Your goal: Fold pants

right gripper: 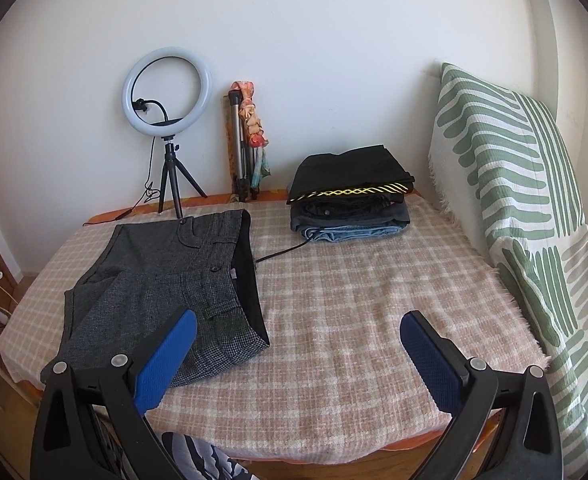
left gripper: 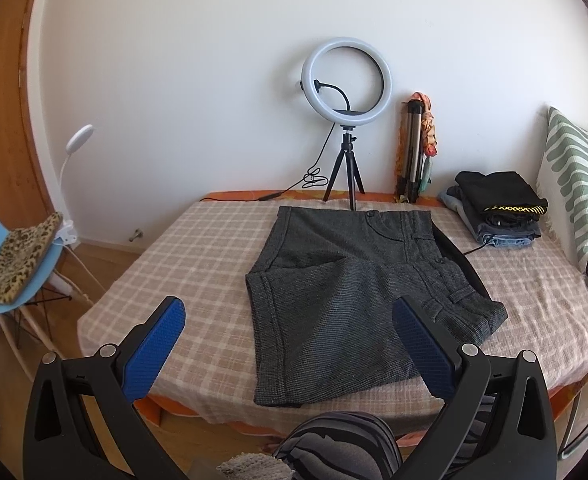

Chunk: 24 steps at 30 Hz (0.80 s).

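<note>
Dark grey tweed pants (left gripper: 346, 292) lie folded on the checked bed cover (left gripper: 181, 256), waistband toward the wall, legs doubled over toward the near edge. They also show at the left of the right wrist view (right gripper: 165, 280), with the black lining visible along their right edge. My left gripper (left gripper: 289, 320) is open and empty, held above the near end of the pants. My right gripper (right gripper: 298, 328) is open and empty, above bare cover just right of the pants.
A stack of folded clothes (right gripper: 350, 204) sits at the back right. A ring light on a tripod (left gripper: 346, 120) and a folded tripod (left gripper: 414, 148) stand by the wall. A green striped pillow (right gripper: 534, 220) is at right. A blue chair (left gripper: 17, 264) stands left.
</note>
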### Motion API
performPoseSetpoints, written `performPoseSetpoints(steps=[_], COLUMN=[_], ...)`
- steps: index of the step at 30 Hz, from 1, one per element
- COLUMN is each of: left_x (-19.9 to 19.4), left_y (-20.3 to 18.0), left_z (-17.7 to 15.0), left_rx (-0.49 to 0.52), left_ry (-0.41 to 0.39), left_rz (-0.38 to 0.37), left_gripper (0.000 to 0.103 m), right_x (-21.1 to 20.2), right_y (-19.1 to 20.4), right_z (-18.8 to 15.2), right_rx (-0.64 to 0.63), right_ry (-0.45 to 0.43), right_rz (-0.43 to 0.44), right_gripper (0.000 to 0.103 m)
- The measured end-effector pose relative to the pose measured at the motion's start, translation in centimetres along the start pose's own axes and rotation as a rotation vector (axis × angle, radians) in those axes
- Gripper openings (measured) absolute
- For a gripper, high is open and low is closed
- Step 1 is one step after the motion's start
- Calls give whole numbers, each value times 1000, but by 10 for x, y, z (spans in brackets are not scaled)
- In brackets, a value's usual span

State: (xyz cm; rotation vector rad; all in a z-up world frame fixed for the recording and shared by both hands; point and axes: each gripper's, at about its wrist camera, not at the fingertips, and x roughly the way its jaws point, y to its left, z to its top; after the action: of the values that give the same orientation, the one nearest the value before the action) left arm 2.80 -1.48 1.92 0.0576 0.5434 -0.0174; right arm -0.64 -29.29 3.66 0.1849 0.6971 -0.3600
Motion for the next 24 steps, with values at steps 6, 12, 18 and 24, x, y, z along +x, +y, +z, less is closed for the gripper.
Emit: performPoseSetpoints(steps=[6,12,18,24], left_x=[-1,-2,-3,-4], left_y=[-2,0,0,1], left_z=[2,2,2,3], left_rx=[4,-1,-2,-4], left_ry=[-6,-5,-4,-6], left_rz=[-4,1,-1,-2], left_gripper=[103,103,103,103], right_x=[0,-1,-1,-2], right_y=[0,2,3,4], right_z=[1,1,1,2], right_rx=[3,1,2,3], right_ry=[4,3,5,5], right_rz=[2,9,11,13], right_gripper=[103,103,103,103])
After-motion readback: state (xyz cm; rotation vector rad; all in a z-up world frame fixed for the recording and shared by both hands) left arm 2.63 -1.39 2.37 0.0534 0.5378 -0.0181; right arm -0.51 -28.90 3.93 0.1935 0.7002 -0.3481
